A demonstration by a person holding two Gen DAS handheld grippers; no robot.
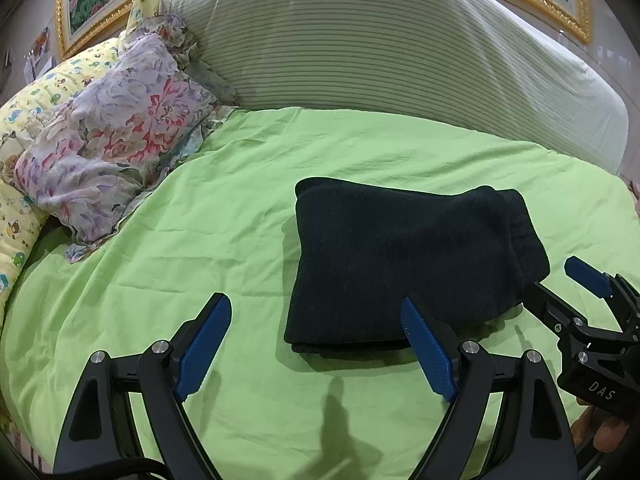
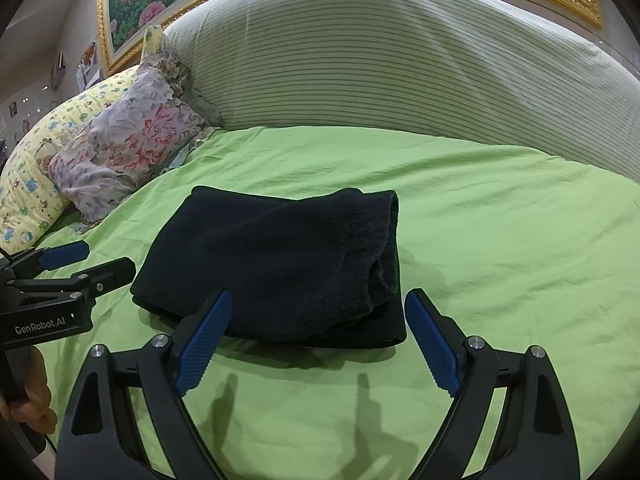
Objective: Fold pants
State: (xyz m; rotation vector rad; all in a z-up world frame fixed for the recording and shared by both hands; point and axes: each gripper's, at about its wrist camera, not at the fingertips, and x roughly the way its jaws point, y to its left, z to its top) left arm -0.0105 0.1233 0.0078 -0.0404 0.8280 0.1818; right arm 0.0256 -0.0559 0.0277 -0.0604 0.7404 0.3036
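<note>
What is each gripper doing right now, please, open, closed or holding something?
Left gripper: open, holding nothing, beside the near edge of the folded black pants.
Right gripper: open, holding nothing, in front of the pants.

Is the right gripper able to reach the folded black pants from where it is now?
Probably yes. The right gripper is open, and the pants lie on the green sheet right ahead of its fingers, with nothing between. The left gripper stays off to one side.
</note>
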